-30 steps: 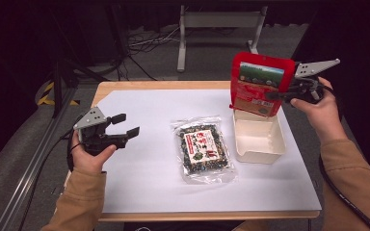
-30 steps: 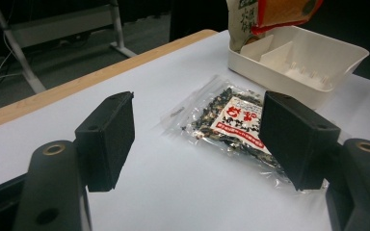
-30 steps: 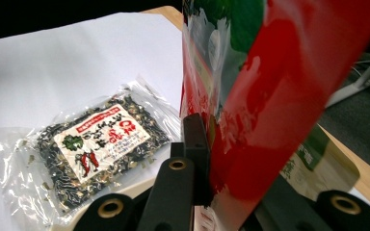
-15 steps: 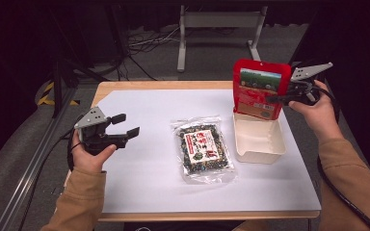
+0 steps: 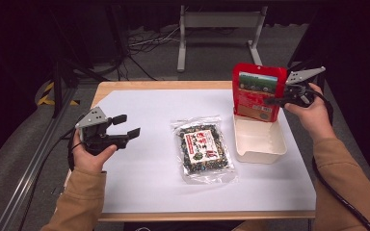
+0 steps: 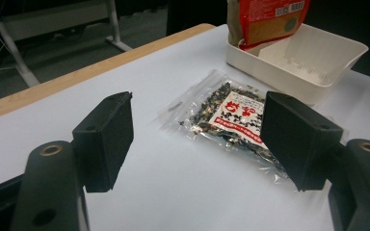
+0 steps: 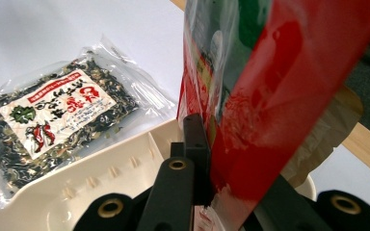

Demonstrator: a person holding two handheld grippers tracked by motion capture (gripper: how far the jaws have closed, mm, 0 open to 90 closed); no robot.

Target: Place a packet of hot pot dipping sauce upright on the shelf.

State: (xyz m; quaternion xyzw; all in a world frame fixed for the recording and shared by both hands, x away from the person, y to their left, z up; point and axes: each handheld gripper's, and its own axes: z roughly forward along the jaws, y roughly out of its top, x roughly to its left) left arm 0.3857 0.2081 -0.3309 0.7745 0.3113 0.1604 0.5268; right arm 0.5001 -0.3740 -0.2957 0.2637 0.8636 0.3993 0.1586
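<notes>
Pouch (image 5: 258,91) lower over tray (image 5: 260,144).

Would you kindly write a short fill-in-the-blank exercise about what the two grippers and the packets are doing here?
1. The right gripper holds the red plastic snack pouch upright over the ____ plastic tray.
2. The left gripper has its jaws ____ and holds nothing.
3. The clear packet of dark dried leaves lies flat on the white table cover, to the ____ of the tray in the high view.

Missing words: white; open; left
</notes>
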